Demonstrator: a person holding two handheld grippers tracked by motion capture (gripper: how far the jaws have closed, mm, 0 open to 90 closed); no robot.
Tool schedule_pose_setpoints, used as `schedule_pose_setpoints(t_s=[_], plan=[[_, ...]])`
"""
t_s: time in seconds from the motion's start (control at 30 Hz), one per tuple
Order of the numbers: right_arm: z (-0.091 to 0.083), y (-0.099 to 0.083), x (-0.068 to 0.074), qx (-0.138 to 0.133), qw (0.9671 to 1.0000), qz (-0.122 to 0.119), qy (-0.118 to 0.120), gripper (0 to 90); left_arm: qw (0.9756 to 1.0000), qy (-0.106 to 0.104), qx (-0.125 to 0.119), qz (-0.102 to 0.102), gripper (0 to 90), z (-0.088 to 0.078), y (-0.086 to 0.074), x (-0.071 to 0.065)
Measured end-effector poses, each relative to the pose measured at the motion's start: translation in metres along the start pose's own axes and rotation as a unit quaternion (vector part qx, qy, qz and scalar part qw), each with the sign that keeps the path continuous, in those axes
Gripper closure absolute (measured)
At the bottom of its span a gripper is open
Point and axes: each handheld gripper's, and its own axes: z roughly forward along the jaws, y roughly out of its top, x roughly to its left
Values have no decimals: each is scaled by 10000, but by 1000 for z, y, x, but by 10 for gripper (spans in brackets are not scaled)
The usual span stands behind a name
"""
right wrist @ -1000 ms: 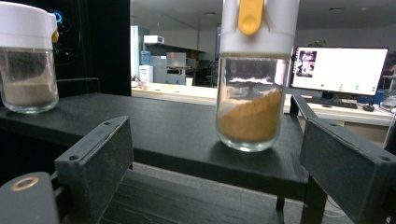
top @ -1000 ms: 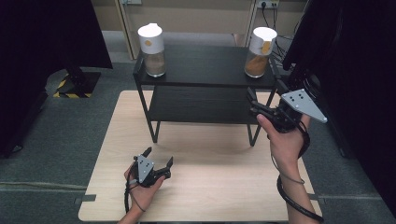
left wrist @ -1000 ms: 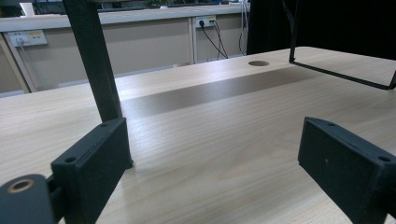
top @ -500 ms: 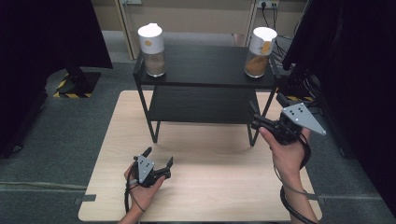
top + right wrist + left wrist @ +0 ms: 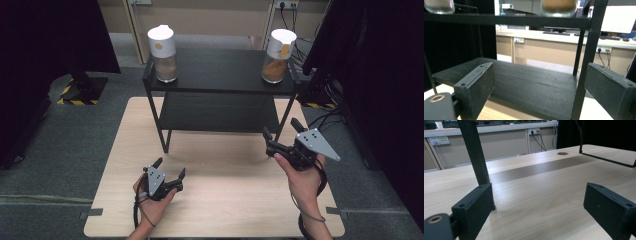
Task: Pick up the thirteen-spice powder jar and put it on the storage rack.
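Your high view looks down on the tabletop; both claw cameras sit low, facing the black shelf closely.

Evenly lit from overhead; black shelf rack casts a soft shadow band on the pale wooden table. Dark surroundings, slight blur.

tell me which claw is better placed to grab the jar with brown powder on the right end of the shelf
Right, probably. The right claw is open beside the shelf's right legs, below that jar. The left claw sits low over the table, on the opposite side.
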Motion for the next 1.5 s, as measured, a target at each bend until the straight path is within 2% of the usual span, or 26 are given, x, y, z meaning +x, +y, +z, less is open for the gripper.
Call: schedule_pose_setpoints(t_s=[0.7,1.5], plan=[[-8,-45,-1,354,9992,171,-27,100,10000,-4,-12,-15,90,0,0,0],[-16,-93,-5,737,9964,403,-81,105,10000,3,-15,-14,90,0,-1,0]])
